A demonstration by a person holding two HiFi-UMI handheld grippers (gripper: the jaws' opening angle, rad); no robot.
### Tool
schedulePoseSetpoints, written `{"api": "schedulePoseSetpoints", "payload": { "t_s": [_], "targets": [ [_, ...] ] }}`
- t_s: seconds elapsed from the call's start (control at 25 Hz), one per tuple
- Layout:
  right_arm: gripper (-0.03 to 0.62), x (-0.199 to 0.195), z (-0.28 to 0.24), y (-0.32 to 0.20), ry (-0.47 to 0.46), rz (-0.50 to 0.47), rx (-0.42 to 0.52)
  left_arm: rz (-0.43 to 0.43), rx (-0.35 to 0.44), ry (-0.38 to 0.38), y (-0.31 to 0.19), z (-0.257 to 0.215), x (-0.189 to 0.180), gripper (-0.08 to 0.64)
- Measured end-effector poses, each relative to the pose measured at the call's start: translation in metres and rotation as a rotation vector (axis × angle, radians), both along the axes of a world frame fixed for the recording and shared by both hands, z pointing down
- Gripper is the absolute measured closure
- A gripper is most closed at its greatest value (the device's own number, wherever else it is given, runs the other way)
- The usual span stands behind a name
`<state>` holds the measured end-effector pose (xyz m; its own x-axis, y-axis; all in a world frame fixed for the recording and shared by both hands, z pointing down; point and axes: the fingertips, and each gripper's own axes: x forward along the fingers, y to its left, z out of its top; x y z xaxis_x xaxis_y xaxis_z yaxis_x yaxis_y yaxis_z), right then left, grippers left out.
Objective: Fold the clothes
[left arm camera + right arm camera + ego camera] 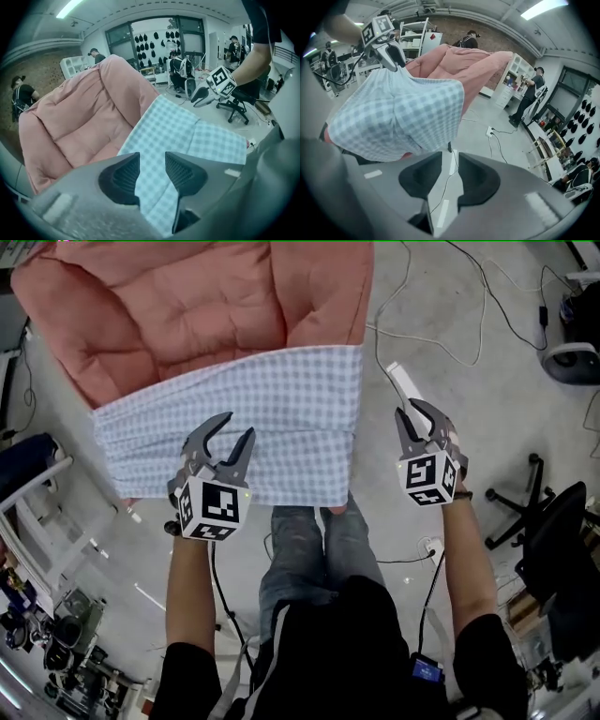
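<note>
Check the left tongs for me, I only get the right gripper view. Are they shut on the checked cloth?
Observer: No. The left gripper view shows the left tongs standing apart. The checked cloth shows through the gap, with the pads off it.
Operator: And my right tongs, are they over the cloth?
Observer: No. In the head view the right tongs hang past the cloth's right edge, over the floor.
Operator: Anything close on that side?
Observer: A black office chair stands on the floor further right, apart from the hand.
</note>
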<state>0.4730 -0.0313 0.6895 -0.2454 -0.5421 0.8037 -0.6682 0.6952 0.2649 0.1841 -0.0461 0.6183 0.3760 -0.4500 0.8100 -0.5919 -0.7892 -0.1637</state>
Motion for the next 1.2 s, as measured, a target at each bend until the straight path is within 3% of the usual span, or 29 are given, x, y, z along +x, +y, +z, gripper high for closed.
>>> {"api": "schedulePoseSetpoints", "payload": {
  "t_s": [0.16,0.36,0.68,0.84,1.0,1.2],
  "targets": [
    [0.476,-0.016,0.001,-0.034,0.017,-0.044,0.001,0.041,0.013,-0.070,-0.036,0.003,-0.029,0.383],
    [0.476,-0.028,-0.009,-0.070,0.028,-0.048,-0.001,0.095,-0.040,-0.084,-0.064,0.013,-0.059,0.399],
    [0.464,-0.059,-0.007,-0.102,0.025,-0.125,-0.003,0.267,-0.098,-0.040,-0.094,0.029,-0.024,0.393],
    [0.448,-0.066,-0.011,-0.115,0.021,-0.218,-0.023,0.351,-0.195,-0.046,-0.096,0.037,-0.009,0.359],
    [0.435,-0.075,-0.007,-0.114,0.097,-0.386,-0.026,0.447,-0.278,-0.065,-0.093,0.049,-0.004,0.359],
    [0.414,-0.082,0.006,-0.116,0.102,-0.508,-0.072,0.502,-0.360,-0.083,-0.090,0.066,-0.005,0.365]
  ]
}}
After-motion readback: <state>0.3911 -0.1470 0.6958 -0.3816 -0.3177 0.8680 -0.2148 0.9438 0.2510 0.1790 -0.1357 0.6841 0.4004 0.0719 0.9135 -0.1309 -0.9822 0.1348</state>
